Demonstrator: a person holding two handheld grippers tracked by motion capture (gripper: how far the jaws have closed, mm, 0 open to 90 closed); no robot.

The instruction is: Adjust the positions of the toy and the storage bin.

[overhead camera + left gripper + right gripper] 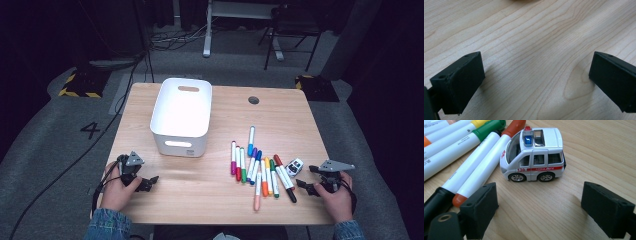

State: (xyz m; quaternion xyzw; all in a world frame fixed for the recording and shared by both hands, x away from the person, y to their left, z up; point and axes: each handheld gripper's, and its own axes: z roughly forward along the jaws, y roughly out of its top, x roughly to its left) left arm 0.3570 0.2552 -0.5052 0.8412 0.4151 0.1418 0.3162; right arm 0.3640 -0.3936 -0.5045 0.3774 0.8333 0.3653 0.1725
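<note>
The right gripper (539,202) is held low over the wooden table (215,200) at its near right corner, its two black jaws spread wide with nothing between them. Just ahead of the jaws a small white toy ambulance (534,155) is seen standing on its wheels, side-on, with a red stripe along its body and a blue light on its roof; it is not touched by either jaw. Beside the ambulance a loose cluster of coloured markers (260,170) is spread on the table, the nearest ones lying just beside it. The left gripper (536,75) is held at the near left corner, jaws likewise spread over bare wood. Farther back, a white bin (181,116) is set left of centre
</note>
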